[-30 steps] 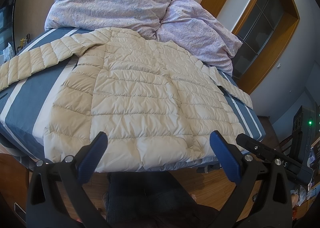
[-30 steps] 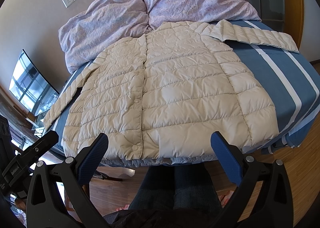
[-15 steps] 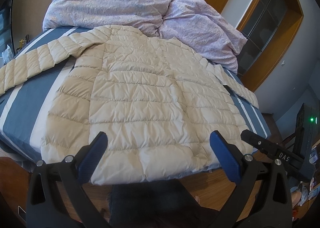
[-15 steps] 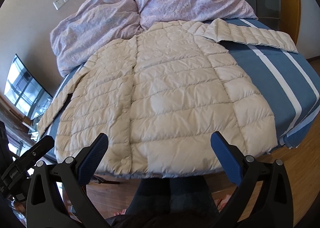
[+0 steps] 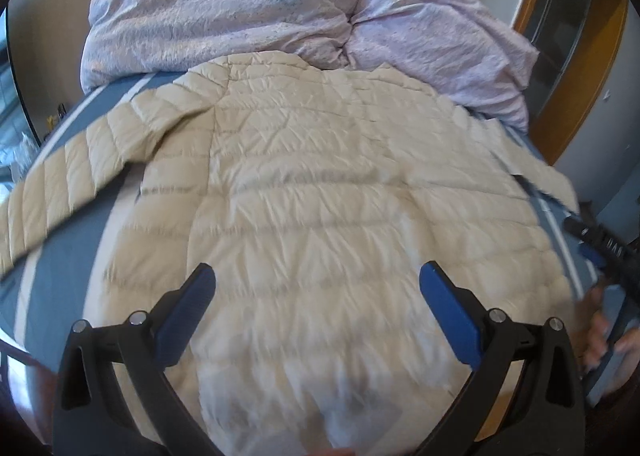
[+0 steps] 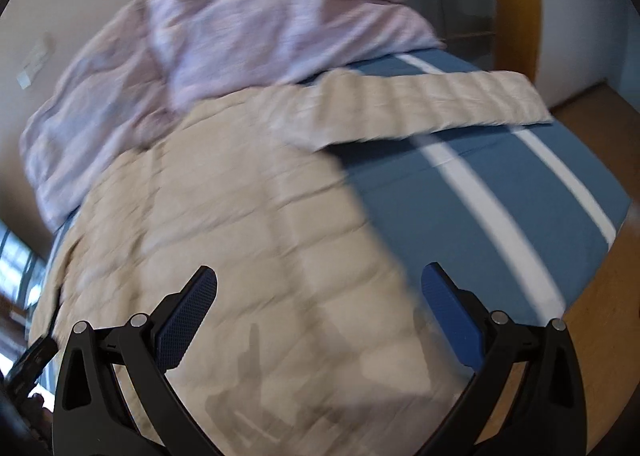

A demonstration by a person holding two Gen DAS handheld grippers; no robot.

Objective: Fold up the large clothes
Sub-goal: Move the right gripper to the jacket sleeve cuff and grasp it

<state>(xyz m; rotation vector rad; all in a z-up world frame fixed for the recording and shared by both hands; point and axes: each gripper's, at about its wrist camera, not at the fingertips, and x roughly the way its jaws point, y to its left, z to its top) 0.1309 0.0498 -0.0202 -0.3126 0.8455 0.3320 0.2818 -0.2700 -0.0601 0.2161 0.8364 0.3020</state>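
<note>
Left gripper (image 5: 318,288): blue pads spread wide, nothing between them, held above the hem end of the puffer jacket (image 5: 320,196). Right gripper (image 6: 319,288): likewise spread wide and empty, over the jacket's hem on the side nearest the bare striped sheet. Both views smeared by motion, the right wrist view worst; fine detail near the hem not readable

Puffer jacket: cream, quilted in horizontal channels, laid flat and spread on the bed (image 6: 500,192), collar end up against the lilac duvet (image 5: 248,4), hem at the bed edge nearest the grippers. 2 sleeves out sideways from the body: 1 angled away across the blue sheet in the left wrist view (image 5: 72,176), the other stretched flat toward the far side of the bed in the right wrist view (image 6: 420,104). A hand (image 5: 604,336) shows at the jacket's far hem corner in the left wrist view, holding the other tool

Handling, as judged:
- Light for its bulk; down-type fill, soft, no stiffness, will sag between 2 hold points
- Shell looks smooth and slightly glossy, likely slippery under the pads; pinch deep, not just the edge
- Puffy layers trap air, so folds will spring back unless pressed flat
- Not fragile, though thin shell could snag

Where to hold: sleeve cuff or the stitched seam lines, where fabric is thinnest and the pads can close fully. Sleeves first, each brought across the jacket body, then hem corners carried toward the collar
</note>
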